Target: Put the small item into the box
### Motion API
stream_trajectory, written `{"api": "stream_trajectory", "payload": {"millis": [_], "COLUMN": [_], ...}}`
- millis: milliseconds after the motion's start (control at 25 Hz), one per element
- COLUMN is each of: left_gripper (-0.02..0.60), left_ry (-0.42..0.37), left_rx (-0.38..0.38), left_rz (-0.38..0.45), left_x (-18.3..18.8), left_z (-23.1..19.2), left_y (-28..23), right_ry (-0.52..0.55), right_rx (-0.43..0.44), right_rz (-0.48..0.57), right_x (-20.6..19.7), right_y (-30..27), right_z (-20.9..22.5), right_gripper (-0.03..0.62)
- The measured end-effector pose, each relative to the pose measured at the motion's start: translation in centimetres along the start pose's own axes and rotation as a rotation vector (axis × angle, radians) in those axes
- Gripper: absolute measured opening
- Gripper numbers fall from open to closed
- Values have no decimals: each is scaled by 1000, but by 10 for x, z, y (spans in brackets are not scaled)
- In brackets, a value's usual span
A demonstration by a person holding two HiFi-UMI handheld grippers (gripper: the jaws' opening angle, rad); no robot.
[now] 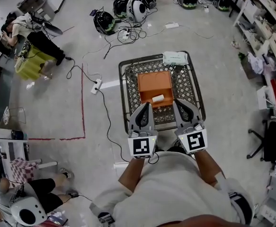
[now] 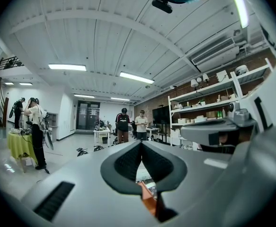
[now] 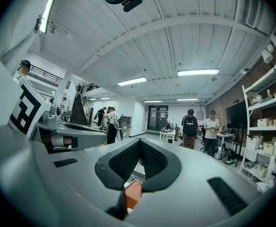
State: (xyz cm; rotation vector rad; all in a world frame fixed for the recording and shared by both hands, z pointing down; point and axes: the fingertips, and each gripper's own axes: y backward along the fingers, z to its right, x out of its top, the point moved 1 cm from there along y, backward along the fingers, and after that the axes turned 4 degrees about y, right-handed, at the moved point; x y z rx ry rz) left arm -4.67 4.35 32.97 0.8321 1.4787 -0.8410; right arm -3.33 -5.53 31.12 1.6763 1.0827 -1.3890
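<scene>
An open orange box (image 1: 154,86) stands on a wire-mesh cart top (image 1: 187,86) in the head view. A small white item (image 1: 158,98) lies inside the box near its front wall. My left gripper (image 1: 146,106) and right gripper (image 1: 177,103) hover side by side over the cart's near edge, just in front of the box. Both are shut with nothing between the pads. In the left gripper view the left gripper (image 2: 141,143) points level across the room, and a sliver of the orange box (image 2: 147,200) shows below its jaws. The right gripper (image 3: 139,142) likewise shows the orange box (image 3: 133,193) beneath.
A white packet (image 1: 175,57) lies on the cart's far edge. Cables and a power strip (image 1: 96,86) trail on the floor at left, inside a red tape line (image 1: 83,108). Helmets (image 1: 128,7) sit at the back. Shelves (image 1: 270,46) and a chair (image 1: 270,143) stand at right, and people at left.
</scene>
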Motion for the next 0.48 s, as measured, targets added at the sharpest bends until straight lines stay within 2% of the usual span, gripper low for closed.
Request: {"api": "stream_trajectory", "payload": {"millis": [480], "left_gripper": [9], "left_ry": [7], "left_rx": [-14], "left_rz": [-15], "left_x": [-2], "left_z": [3], "left_y": [-9], "right_ry": [16], "right_rx": [0], "right_rz": [-17], "right_x": [-3], "right_y": [-4], "right_z": [7], "right_gripper": [3]}}
